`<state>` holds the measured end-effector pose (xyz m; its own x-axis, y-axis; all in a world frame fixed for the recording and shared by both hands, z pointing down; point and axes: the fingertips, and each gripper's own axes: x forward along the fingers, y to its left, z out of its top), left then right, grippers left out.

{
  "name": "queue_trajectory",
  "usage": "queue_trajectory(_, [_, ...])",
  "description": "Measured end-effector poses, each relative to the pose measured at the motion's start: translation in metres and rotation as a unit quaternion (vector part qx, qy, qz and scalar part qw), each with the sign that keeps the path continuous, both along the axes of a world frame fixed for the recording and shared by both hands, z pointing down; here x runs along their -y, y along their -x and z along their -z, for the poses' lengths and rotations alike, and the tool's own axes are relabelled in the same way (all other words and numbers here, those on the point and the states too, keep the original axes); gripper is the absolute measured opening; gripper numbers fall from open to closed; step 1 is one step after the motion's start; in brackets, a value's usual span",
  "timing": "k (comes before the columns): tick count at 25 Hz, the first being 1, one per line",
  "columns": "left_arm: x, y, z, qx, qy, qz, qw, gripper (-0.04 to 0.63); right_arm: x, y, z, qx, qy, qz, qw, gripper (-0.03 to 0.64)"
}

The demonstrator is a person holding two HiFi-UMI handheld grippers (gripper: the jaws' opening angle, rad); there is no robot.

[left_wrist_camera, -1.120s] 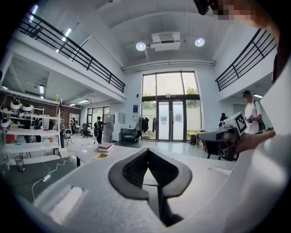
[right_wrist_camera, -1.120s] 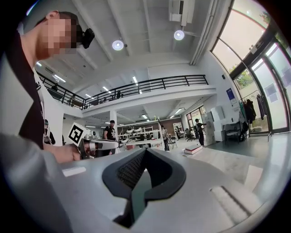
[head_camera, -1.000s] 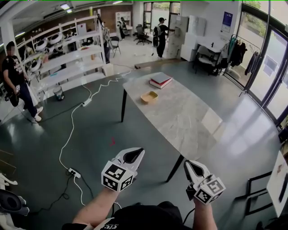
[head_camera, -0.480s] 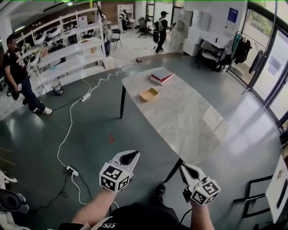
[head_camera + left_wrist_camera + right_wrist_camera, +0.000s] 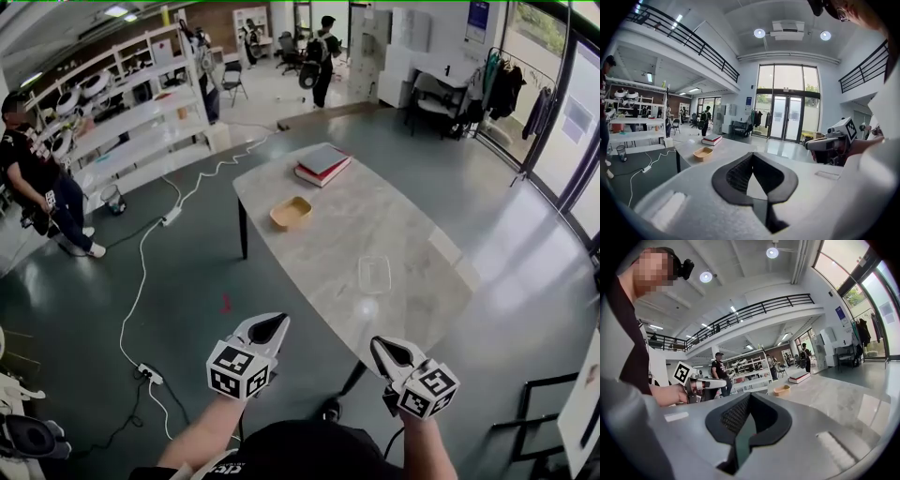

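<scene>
Head view: the left gripper (image 5: 268, 328) and right gripper (image 5: 385, 352) are held side by side above the grey floor (image 5: 187, 281), just short of the near end of the marble tabletop (image 5: 412, 234). Left gripper view and right gripper view: on each gripper the two jaws meet at their tips, and only the oval gap of the curved pads lies between them; neither gripper holds anything. The nearest thing is a clear container (image 5: 373, 274), which stands on the tabletop ahead of the right gripper and apart from it. Farther along the tabletop lie a shallow tan bowl (image 5: 291, 213) and, at the far end, a stack of books (image 5: 322, 165). A white cable (image 5: 150, 272) runs across the floor. A person (image 5: 37, 178) stands beside white shelving (image 5: 131, 122) at the left.
</scene>
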<state>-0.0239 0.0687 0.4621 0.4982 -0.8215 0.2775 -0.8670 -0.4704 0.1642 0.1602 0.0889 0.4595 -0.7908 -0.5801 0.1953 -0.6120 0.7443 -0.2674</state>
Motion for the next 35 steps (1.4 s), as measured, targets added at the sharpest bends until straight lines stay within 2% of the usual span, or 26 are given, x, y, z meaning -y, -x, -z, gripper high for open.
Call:
queue_trajectory(9, [0.064, -0.049, -0.014, 0.003, 0.016, -0.004, 0.9999, 0.005, 0.058, -0.029, -0.022, -0.011, 0.032, 0.03, 0.999, 0.002])
queue_trajectory(13, [0.083, -0.071, -0.017, 0.012, 0.021, -0.022, 0.9995, 0.005, 0.075, -0.043, -0.037, -0.022, 0.049, 0.031, 0.998, 0.002])
queue_trajectory(20, [0.121, -0.066, -0.039, 0.008, 0.036, -0.036, 0.9987, 0.005, 0.105, -0.032, -0.066, -0.044, 0.072, 0.031, 0.996, 0.002])
queue_trajectory(27, [0.183, -0.047, -0.052, 0.008, 0.044, -0.09, 0.9949, 0.005, 0.165, -0.014, -0.089, -0.063, 0.09, -0.026, 0.994, 0.002])
queue_trajectory(35, [0.258, -0.032, -0.054, 0.008, 0.039, -0.178, 0.9833, 0.005, 0.224, 0.024, -0.095, -0.067, 0.107, -0.096, 0.987, 0.002])
